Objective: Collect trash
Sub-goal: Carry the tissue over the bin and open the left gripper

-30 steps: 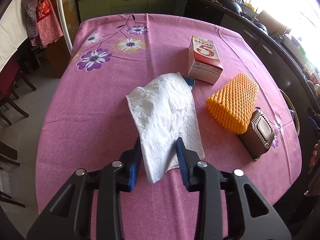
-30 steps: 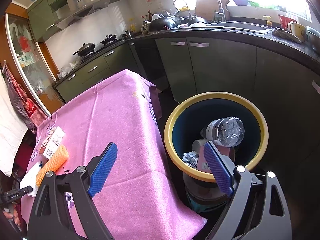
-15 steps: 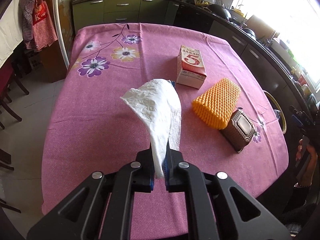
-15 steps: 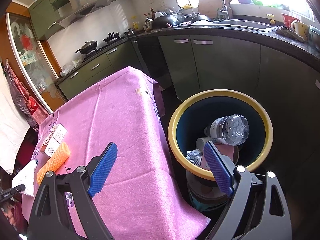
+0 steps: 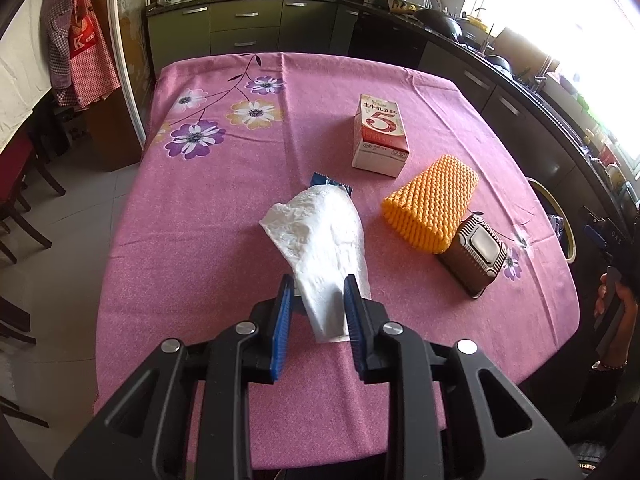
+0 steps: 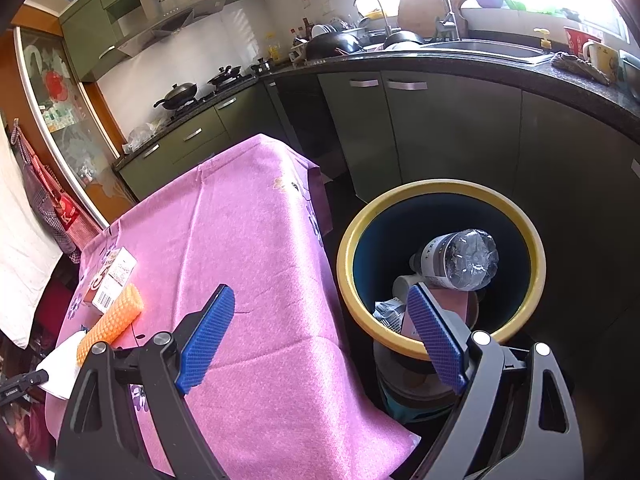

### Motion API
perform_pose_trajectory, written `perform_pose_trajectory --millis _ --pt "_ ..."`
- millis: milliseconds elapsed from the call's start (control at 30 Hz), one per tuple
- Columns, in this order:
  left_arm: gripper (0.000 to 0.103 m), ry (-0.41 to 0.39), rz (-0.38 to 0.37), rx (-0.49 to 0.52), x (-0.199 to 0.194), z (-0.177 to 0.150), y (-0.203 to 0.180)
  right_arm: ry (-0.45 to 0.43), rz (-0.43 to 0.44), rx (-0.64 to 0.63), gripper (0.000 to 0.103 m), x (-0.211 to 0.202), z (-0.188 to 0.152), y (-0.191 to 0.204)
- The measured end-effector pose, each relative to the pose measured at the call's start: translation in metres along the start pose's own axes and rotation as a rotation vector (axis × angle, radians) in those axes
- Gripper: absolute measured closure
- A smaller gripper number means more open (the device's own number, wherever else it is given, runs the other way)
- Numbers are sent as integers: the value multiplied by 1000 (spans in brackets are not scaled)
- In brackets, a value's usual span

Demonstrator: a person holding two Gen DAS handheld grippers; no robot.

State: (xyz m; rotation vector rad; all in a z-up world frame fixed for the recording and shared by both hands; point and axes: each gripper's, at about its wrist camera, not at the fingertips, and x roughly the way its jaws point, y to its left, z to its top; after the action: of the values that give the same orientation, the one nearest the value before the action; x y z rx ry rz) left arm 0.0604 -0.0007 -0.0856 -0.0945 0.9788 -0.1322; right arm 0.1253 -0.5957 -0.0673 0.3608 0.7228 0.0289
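A crumpled white paper towel [image 5: 320, 240] lies on the pink flowered tablecloth [image 5: 224, 216], its near end between the blue pads of my left gripper [image 5: 318, 304]. The jaws stand partly open and do not pinch it. A blue wrapper [image 5: 329, 182] peeks out behind the towel. A red-and-white carton [image 5: 379, 136], an orange foam net [image 5: 432, 208] and a brown ribbed box [image 5: 476, 254] lie to the right. My right gripper [image 6: 320, 320] is open and empty, beside the table edge over the yellow-rimmed bin [image 6: 516, 224], which holds a clear plastic bottle [image 6: 464, 258] and other trash.
Dark kitchen cabinets and counter [image 6: 460, 120] run behind the bin. Chairs [image 5: 20, 200] stand left of the table. The carton [image 6: 114, 276], foam net [image 6: 112, 322] and towel [image 6: 62, 364] also show at the right wrist view's left edge.
Half a second ago my left gripper was shut on the towel and holding it up. Now the jaws have opened and the towel lies lower on the table. The right gripper stayed open.
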Motion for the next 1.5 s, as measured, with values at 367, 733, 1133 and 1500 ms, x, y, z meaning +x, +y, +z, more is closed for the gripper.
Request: perform_pose_trajectory --millis 367,733,1133,1500 --pt "102 -108 10 94 -27 -3 -15 -1 12 -2 16 1 0 2" --pt "102 -173 -34 239 -47 21 -56 -18 25 -9 16 -6 1 3" --pt "102 -183 -355 567 -24 82 -217 -88 -54 44 16 -36 6 -41" --pt "102 -48 -526 780 62 111 -398 -108 -154 171 16 -62 -7 -110"
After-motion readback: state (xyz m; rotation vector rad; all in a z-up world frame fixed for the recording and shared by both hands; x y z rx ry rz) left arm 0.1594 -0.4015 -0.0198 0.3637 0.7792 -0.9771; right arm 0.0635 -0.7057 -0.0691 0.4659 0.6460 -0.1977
